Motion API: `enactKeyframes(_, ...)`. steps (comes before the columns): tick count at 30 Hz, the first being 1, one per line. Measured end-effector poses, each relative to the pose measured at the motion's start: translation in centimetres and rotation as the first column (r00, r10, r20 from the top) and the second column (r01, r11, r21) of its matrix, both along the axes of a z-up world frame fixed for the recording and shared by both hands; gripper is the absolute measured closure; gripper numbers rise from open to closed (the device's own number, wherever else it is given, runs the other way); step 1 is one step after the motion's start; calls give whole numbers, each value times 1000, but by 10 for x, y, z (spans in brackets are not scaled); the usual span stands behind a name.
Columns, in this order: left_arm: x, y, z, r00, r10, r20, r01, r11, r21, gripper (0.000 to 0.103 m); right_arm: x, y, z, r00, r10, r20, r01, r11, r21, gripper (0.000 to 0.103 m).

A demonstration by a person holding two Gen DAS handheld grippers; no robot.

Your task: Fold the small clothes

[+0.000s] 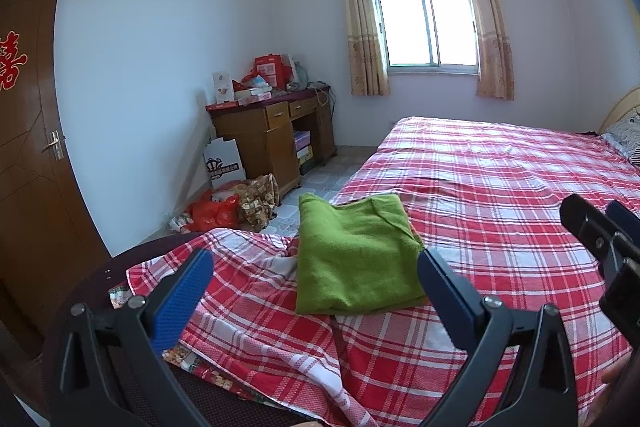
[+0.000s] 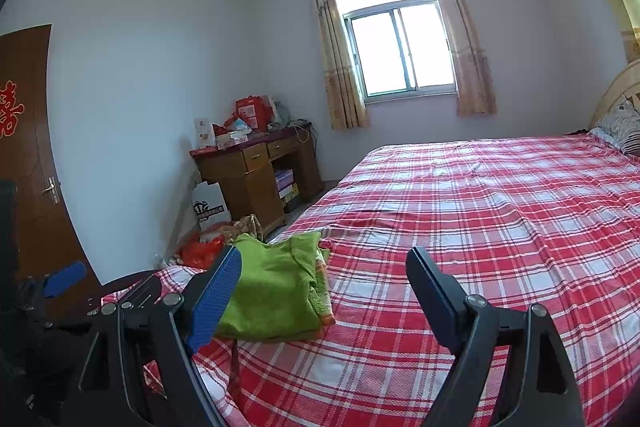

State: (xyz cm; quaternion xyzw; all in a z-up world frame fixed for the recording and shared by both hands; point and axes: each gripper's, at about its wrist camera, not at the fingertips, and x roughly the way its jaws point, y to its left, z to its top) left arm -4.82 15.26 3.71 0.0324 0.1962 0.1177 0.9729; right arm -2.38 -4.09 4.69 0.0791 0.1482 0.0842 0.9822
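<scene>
Both tongs (image 1: 316,267) (image 2: 324,267) gape wide, empty; only right view shows patterned layers under green garment (image 2: 276,291).

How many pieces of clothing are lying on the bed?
1: a folded green garment near the foot corner of the plaid bed. Another piece may be hidden beneath it; a patterned edge peeks out.

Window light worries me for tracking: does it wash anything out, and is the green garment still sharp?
Left wrist view: the window is blown out white, the green garment crisp and evenly lit. Right wrist view: same white window, garment clear; straight lines bow near the edges.
</scene>
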Motion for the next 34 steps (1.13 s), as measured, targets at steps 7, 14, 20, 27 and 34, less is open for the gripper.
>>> enactKeyframes(7,1,2,0,1000,8,-1,-8,1000,-4,0,0,1,-1,1000,0,-2,0,1000,-3,18)
enactKeyframes(14,5,3,-1,1000,8,-13,-8,1000,-11,0,2,1,-2,1000,1,-12,-1,1000,-1,18)
enactKeyframes(20,7,2,-3,1000,9,-25,-9,1000,-9,0,4,0,-4,1000,0,-20,0,1000,-1,18)
enactKeyframes(27,14,14,-8,999,-14,-51,10,997,-76,0,4,0,-6,1000,-4,-25,4,1000,0,18)
enactKeyframes(34,19,21,-11,998,28,-56,-30,998,-48,0,8,1,-10,999,-3,-43,4,1000,4,18)
